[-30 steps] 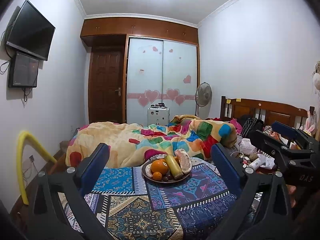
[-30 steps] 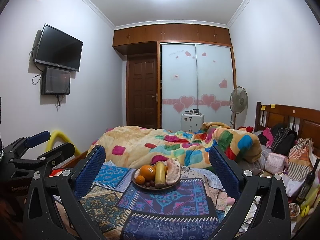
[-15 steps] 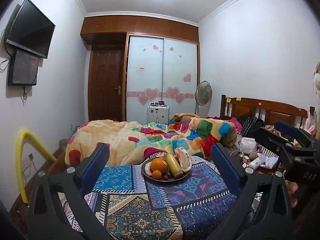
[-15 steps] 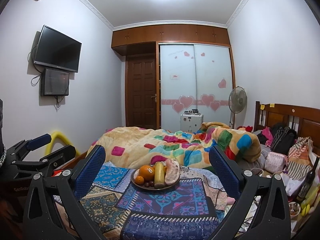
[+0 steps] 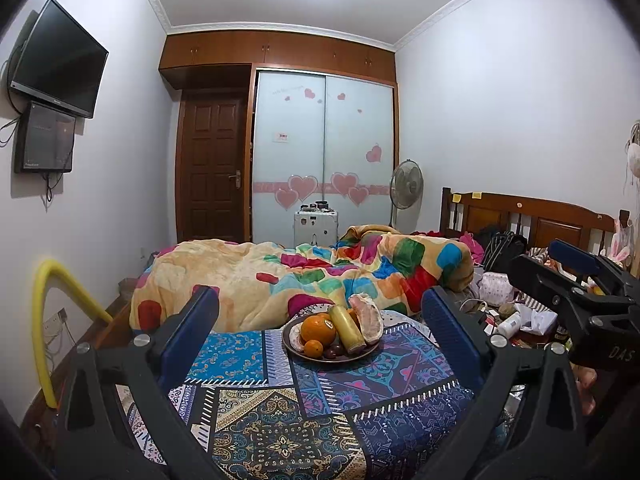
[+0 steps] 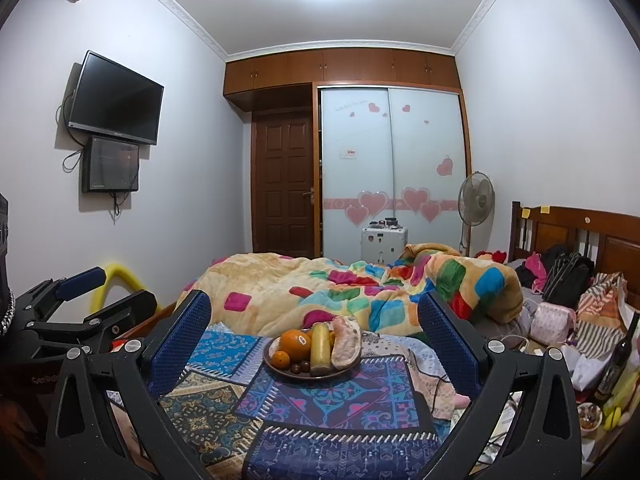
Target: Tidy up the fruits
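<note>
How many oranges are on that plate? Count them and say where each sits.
2. The large orange sits at the plate's left, against the banana. The small orange lies in front of it, near the left rim. Others may be hidden behind.

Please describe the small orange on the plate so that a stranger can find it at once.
On the patterned cloth before the bed stands a brown plate of fruit. The small orange lies at its near left edge, below the big orange; it is the smaller one.
</note>
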A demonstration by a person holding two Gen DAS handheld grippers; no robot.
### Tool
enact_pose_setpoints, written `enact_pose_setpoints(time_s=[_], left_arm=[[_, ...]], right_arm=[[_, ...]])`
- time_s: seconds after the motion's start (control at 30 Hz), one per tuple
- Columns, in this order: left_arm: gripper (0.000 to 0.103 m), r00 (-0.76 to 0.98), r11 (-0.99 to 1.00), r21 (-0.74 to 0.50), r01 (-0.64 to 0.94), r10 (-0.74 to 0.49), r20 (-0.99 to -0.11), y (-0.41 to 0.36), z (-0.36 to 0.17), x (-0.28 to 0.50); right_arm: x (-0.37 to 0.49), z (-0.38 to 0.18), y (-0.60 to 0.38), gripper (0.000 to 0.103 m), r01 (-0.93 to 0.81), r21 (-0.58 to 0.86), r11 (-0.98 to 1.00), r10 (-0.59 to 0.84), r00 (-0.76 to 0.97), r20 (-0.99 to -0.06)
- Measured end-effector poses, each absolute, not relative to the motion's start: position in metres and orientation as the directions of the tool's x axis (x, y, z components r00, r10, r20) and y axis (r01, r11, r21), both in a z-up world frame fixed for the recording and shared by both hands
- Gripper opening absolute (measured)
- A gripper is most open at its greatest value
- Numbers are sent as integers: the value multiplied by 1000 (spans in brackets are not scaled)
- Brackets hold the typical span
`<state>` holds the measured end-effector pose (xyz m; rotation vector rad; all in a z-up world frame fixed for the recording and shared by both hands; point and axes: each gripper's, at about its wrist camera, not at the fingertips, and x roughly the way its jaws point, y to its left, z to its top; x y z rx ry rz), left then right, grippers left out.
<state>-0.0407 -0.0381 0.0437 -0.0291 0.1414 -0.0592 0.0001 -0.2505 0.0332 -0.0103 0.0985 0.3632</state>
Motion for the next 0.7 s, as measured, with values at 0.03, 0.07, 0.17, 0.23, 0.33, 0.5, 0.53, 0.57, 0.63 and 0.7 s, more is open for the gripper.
enact_pose_setpoints(time_s=[0.03,0.07,0.17,0.23,0.33,0.5,0.53,0.57,0.63,0.7], left_arm=[[103,988,998,-32,57,-61,-140,-38,44,-41],[103,988,998,-32,56,-59,-139,-38,44,-41],[103,989,998,-29,49,-52,-137,-39,43,-40],[103,989,998,-28,51,-55,-138,-39,43,-40],[103,989,998,-26,53,-57,-139,-40,43,-39],[103,989,998,-27,56,-60,-138,-40,43,-39],[103,988,998,-26,64,-67,-141,-39,43,-39],[103,987,997,-25,70,-73,-145,-40,43,-38],[103,985,997,-23,80,-82,-150,-39,43,-38],[103,985,996,-18,82,-84,-150,-40,43,-38]], right_arm=[[0,33,-251,103,-354,8,935,353,931,-97],[0,33,-251,103,-353,10,936,352,931,-97],[0,32,-249,103,-354,13,935,353,930,-99],[0,32,-249,103,-353,11,936,352,931,-99],[-1,32,-248,103,-349,9,937,348,932,-98],[-1,32,-249,103,-347,10,938,346,933,-97],[-1,32,-249,103,-347,9,938,346,933,-97],[-1,32,-249,103,-347,8,938,346,933,-97],[-1,31,-249,103,-346,5,938,345,934,-97],[-2,31,-249,103,-344,1,939,343,935,-96]])
